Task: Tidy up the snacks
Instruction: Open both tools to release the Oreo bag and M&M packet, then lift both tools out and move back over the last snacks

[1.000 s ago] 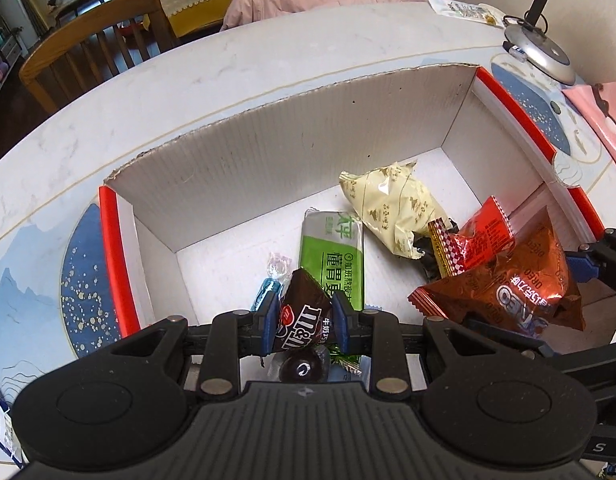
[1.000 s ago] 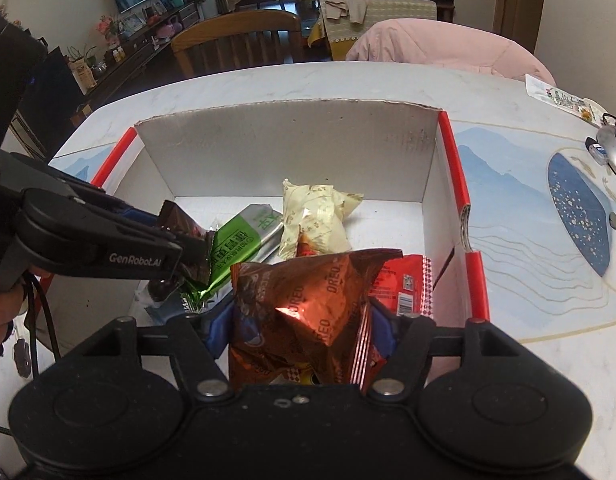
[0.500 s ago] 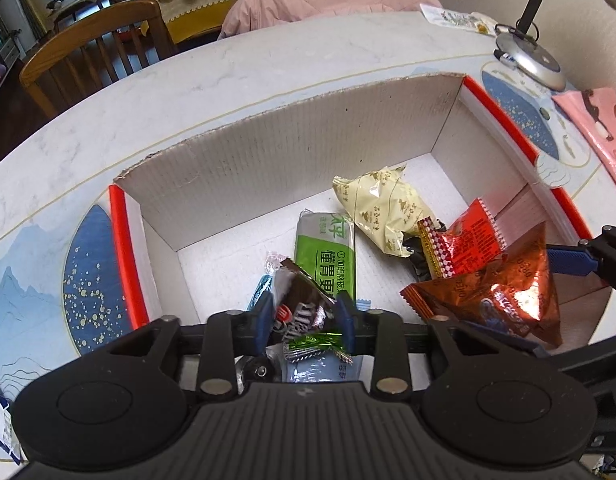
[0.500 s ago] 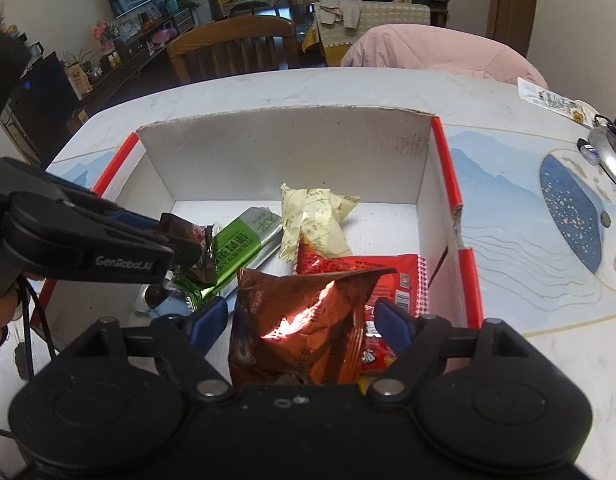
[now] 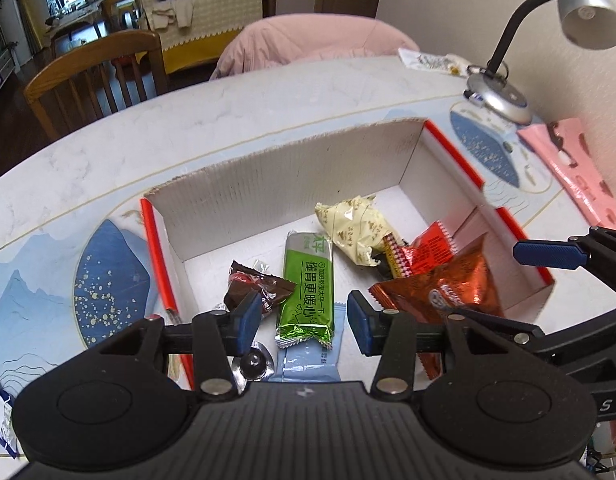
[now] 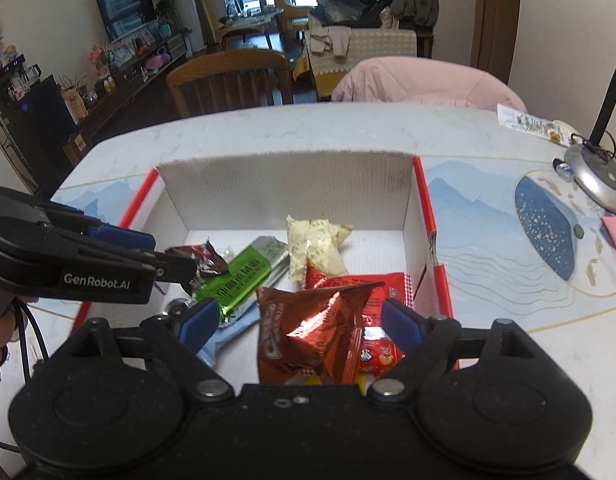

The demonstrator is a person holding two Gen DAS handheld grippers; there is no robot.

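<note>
Box (image 5: 292, 184): corrugated cardboard, rectangular | packets (image 5: 308, 280): crinkled foil, glossy plastic

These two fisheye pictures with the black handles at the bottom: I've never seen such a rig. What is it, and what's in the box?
No robot here: a person holds a pair of tongs in each hand, each with a camera looking along its fingers. One picture is from the left tongs, the other from the right tongs, where the left pair also shows at the left edge.

Both point down into an open cardboard box on a pale table. In it lie a green bar, a dark brown candy packet, a cream packet, a red packet, a shiny brown cookie bag and a pale blue packet.

Both tongs have just been opening, and nothing is gripped: the candy packet and the cookie bag lie loose in the box.
</note>
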